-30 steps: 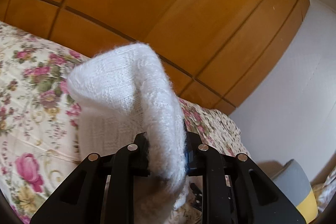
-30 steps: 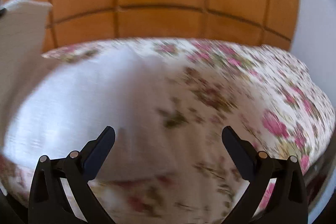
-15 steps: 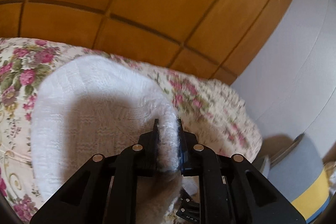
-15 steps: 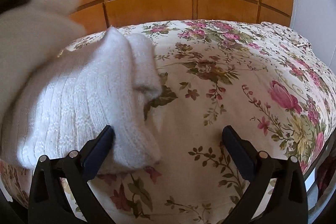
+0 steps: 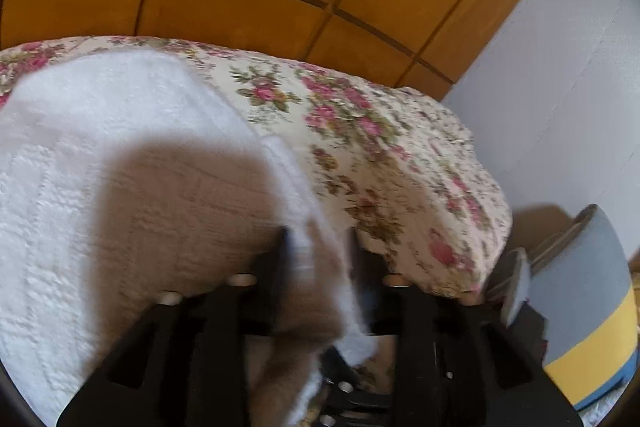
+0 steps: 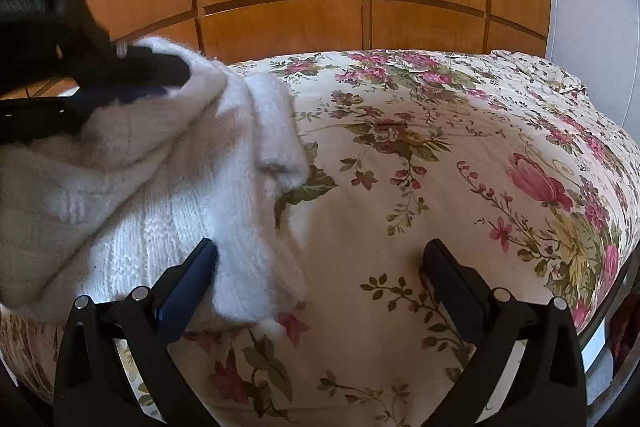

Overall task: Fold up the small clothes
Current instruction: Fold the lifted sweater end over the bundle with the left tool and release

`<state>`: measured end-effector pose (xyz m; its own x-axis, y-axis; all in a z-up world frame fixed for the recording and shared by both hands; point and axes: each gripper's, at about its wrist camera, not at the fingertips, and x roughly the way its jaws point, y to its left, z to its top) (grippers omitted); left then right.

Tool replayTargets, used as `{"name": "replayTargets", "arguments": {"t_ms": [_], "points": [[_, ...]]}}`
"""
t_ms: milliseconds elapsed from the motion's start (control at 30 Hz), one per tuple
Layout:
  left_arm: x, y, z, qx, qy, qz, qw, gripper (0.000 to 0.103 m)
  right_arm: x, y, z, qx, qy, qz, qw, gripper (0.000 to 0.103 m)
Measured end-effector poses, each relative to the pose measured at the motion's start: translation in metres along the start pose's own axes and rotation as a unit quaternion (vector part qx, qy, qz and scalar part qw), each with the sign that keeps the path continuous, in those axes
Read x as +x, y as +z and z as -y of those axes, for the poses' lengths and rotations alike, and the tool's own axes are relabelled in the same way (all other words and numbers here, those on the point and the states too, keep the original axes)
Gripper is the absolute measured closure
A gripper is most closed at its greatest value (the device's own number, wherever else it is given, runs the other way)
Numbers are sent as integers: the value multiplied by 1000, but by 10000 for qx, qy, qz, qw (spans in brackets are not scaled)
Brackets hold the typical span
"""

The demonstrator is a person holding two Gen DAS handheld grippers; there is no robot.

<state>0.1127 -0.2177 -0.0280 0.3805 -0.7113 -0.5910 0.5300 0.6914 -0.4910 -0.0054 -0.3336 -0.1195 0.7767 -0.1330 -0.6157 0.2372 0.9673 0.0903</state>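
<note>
Left gripper (image 5: 318,247), jaws clamped on the white knit garment (image 6: 132,211), holds its edge above the bed (image 6: 440,187); right gripper (image 6: 320,267), jaws apart, sits just beside the garment's near corner.

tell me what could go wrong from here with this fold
1. The left gripper pinches only a thin edge of the sweater; it may slip out and undo the fold.
2. The right gripper is open, holding nothing, so the lower layers on the bedspread could drag.
</note>
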Motion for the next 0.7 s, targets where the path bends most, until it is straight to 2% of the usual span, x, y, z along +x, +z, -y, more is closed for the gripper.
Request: {"name": "replayTargets", "arguments": {"t_ms": [33,67,133,233,333,400,467,533,600,633,700], "points": [[-7,0,4,20,-176,27,9998,32,1,1,1,-4,7,2,10000,2],[-15,1,9,36,-366,77,9993,28,1,1,1,-9,12,6,10000,2],[-30,2,13,63,-655,221,9976,26,1,1,1,-9,12,4,10000,2],[-62,4,10,64,-654,731,9952,19,1,1,1,-15,23,-12,10000,2],[-101,4,-13,-161,-137,1483,9887,16,3,5,2,-61,78,-98,9999,2],[-126,2,-39,-498,306,1964,9788,13,3,10,3,-134,152,-286,9994,2],[-143,-2,-65,-842,707,2185,9696,13,2,19,7,-107,280,-500,9983,2],[-154,-10,-98,-1229,1230,2156,9609,13,-5,27,14,68,348,-468,9983,2],[-155,-23,-125,-1572,1507,2015,9550,13,-22,39,22,361,501,-234,9978,2],[-152,-29,-136,-1687,1533,1901,9549,13,-26,43,24,454,644,-206,9967,2],[-142,-43,-153,-1865,1511,1543,9584,13,-33,55,26,803,1319,-285,9876,2]]}}
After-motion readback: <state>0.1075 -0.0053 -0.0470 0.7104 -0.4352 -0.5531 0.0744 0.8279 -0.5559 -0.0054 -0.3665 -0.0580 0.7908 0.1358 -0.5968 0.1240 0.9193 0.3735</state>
